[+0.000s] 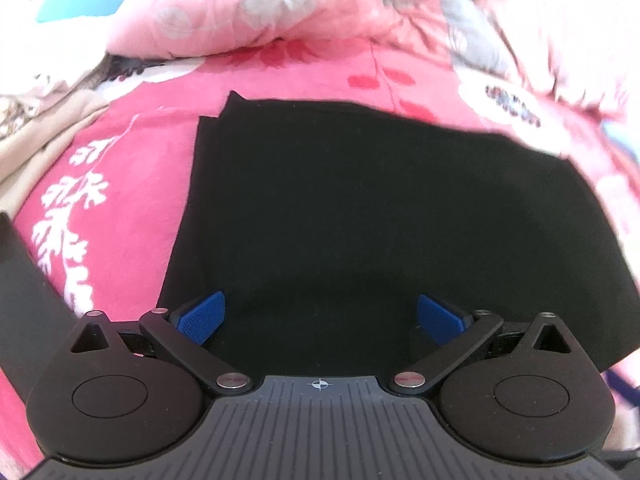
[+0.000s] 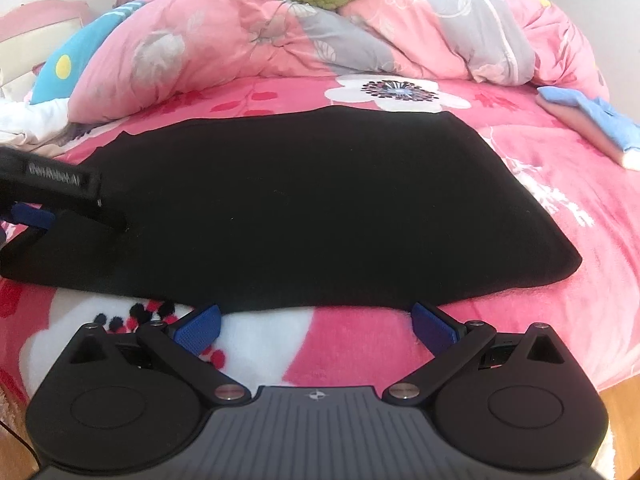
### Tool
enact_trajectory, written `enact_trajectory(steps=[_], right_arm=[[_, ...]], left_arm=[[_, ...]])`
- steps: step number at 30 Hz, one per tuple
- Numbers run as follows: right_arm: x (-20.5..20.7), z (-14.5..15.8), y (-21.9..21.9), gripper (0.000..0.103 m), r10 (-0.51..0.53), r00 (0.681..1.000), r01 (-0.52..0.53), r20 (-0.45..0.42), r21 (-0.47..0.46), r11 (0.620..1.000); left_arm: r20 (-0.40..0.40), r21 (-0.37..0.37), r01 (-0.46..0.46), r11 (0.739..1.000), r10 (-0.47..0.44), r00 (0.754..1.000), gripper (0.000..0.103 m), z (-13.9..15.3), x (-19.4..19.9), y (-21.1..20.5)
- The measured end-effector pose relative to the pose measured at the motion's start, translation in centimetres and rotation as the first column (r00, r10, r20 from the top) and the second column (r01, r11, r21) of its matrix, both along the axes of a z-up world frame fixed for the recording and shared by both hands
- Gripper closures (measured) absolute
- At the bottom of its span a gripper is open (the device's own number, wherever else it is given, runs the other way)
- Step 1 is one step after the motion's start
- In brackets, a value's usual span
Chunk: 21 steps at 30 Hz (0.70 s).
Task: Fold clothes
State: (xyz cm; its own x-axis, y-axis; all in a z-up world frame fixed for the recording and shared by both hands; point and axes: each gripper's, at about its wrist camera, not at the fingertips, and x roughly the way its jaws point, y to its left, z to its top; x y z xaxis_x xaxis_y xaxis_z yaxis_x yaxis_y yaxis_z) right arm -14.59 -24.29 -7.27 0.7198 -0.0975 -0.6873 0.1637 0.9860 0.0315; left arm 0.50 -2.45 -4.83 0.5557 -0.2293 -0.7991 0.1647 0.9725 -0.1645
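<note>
Right wrist view: black garment (image 2: 312, 208) flat on pink blanket (image 2: 560, 208) for folding, right gripper (image 2: 316, 328) spread wide, empty, at near hem; left gripper (image 1: 320, 316) likewise agape over cloth.

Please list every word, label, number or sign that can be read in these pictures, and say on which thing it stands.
White lettering on the left gripper, seen in the right wrist view: too blurred to read.
Small crosshair mark on each gripper body: a sign only, no text.
Black garment, pink floral blanket, quilt: no words visible.
</note>
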Motion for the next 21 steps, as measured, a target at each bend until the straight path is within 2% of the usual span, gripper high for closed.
enact_trajectory(steps=[6, 8, 11, 16, 19, 21], right_arm=[[-1.1, 0.2, -0.5, 0.0, 0.045, 0.998, -0.046, 0.046, 0.002, 0.999], [-1.6, 0.7, -0.5, 0.0, 0.062, 0.995, -0.064, 0.082, 0.02, 0.998], [-2.5, 1.8, 0.1, 0.0, 0.108, 0.982, -0.114, 0.156, 0.034, 0.993], [-2.9, 2.9, 3.1, 0.0, 0.24, 0.945, -0.239, 0.221, -0.032, 0.97], [-2.5, 3.1, 5.5, 0.0, 0.34, 0.916, -0.329, 0.213, -0.086, 0.94], [-2.1, 3.1, 7.4, 0.0, 0.412, 0.886, -0.39, 0.213, -0.137, 0.911]], left_arm=[[0.079, -0.073, -0.052, 0.996, 0.058, 0.995, 0.0, 3.2, -1.5, 2.1], [0.106, -0.106, -0.076, 0.991, 0.087, 0.991, 0.001, 4.1, -1.9, 3.0], [0.145, -0.115, -0.088, 0.989, 0.104, 0.984, 0.003, 5.1, -2.3, 4.0], [0.189, -0.115, -0.092, 0.989, 0.112, 0.976, 0.004, 6.0, -3.0, 5.2], [0.194, -0.127, -0.091, 0.988, 0.114, 0.974, 0.005, 6.0, -3.3, 5.9], [0.195, -0.134, -0.093, 0.987, 0.119, 0.974, 0.005, 6.0, -3.5, 6.3]])
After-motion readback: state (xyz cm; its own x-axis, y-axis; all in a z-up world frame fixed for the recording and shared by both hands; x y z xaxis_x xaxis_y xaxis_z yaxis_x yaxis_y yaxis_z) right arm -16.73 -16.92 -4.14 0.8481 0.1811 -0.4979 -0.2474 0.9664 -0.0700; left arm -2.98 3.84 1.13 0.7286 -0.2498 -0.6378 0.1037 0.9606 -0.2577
